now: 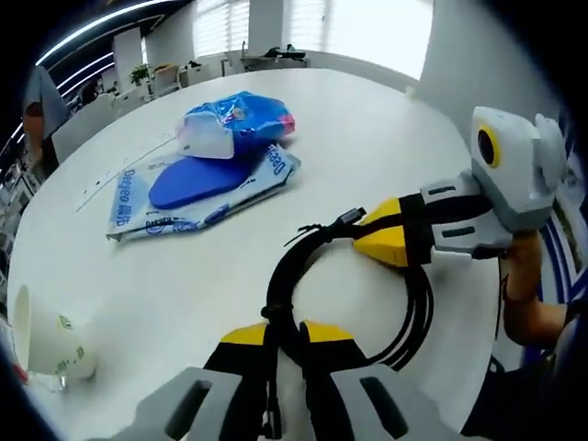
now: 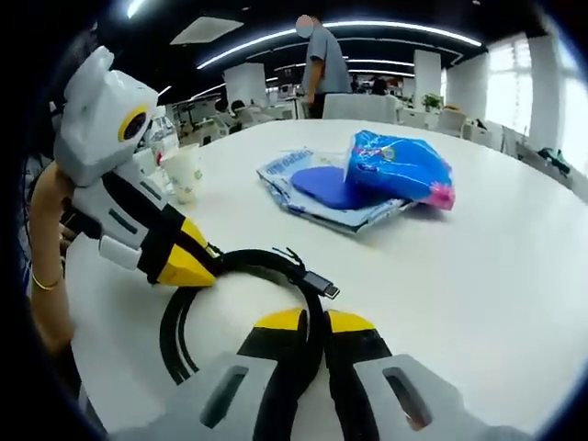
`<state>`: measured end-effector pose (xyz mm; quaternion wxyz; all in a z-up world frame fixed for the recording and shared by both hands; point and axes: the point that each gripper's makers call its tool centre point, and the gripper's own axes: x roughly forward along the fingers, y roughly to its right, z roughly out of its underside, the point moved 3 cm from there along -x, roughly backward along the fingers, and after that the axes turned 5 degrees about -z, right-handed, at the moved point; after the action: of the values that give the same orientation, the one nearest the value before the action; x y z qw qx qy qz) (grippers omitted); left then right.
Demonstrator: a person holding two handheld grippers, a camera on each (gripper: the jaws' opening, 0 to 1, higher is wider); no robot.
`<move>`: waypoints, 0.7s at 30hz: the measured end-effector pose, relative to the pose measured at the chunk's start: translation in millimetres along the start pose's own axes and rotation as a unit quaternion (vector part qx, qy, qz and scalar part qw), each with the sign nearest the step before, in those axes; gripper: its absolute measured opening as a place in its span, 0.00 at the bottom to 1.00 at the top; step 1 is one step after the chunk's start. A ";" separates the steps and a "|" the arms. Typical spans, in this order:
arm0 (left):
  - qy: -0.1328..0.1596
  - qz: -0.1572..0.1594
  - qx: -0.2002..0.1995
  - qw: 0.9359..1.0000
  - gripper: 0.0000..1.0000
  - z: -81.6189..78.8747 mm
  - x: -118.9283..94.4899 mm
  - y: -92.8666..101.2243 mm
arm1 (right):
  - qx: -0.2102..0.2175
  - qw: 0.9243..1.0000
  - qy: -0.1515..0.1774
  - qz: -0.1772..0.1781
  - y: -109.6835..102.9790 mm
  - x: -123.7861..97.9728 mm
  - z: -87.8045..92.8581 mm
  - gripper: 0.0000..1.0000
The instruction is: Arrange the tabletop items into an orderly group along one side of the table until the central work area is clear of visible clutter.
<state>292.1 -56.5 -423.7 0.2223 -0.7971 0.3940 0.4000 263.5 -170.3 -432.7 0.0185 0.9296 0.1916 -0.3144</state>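
Cable [image 1: 303,276] is lying coiled on the bench [image 1: 386,147]; left gripper [image 1: 285,333] and right gripper [image 2: 317,322] are both pinching it, bags [image 1: 211,156] at 11 o'clock.

The large round white worktop [image 1: 367,138] stands in an open-plan office with bright blinded windows [image 1: 358,23] along the far wall, linear ceiling light strips [image 2: 404,32] against a dark ceiling, white desks and chairs [image 2: 432,115] behind, and a standing person [image 2: 322,60] nearby.

"Deeeo" on flat blue-white packet [image 1: 207,188]
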 end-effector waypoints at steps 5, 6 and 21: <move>0.007 -0.003 0.001 1.000 0.11 1.1 -0.4 1.8 | -0.077 0.997 -0.003 0.010 -1.7 0.2 -0.1 0.06; 0.008 -0.003 0.001 1.000 0.11 1.1 -0.4 1.8 | -0.081 0.997 -0.003 0.011 -2.1 0.1 0.1 0.06; 0.020 -0.004 0.004 1.000 0.11 0.8 -0.6 2.2 | -0.111 0.994 0.015 0.012 0.5 -2.3 -1.3 0.12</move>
<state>289.7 -57.0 -423.8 0.2190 -0.8057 0.3969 0.3812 262.7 -171.3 -430.3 0.1226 0.9285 0.2142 -0.2774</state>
